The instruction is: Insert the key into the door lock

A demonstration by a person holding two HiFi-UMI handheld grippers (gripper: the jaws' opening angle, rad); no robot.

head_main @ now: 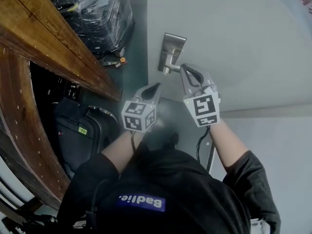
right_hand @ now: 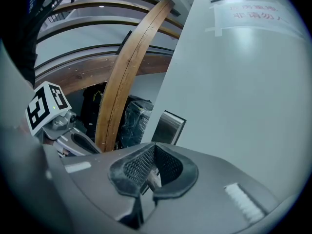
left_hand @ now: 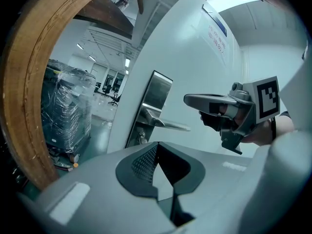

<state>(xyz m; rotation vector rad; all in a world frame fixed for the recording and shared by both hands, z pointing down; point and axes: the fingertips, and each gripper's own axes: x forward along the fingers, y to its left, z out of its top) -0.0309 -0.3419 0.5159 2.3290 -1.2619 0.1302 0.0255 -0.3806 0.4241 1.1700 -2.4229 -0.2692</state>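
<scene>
A metal lock plate [head_main: 173, 48] with a lever handle [left_hand: 165, 125] is mounted on the pale door [head_main: 234, 38]. The keyhole cylinder [left_hand: 141, 138] sits below the lever. My right gripper [head_main: 184, 68] is shut just in front of the handle. A small flat metal piece, seemingly the key [right_hand: 152, 178], is pinched between its pads. My left gripper [head_main: 156, 86] is shut with nothing seen in it, lower and to the left, a little back from the door. In the left gripper view its tips [left_hand: 156, 144] point at the lock, with the right gripper [left_hand: 190, 99] to the right.
A curved wooden frame [head_main: 44, 43] runs along the left. Plastic-wrapped black goods [head_main: 95, 11] and a black case [head_main: 80, 130] stand on the floor beside it. Small items [head_main: 114, 61] lie on the floor by the door edge. A paper notice [right_hand: 253, 13] is taped high on the door.
</scene>
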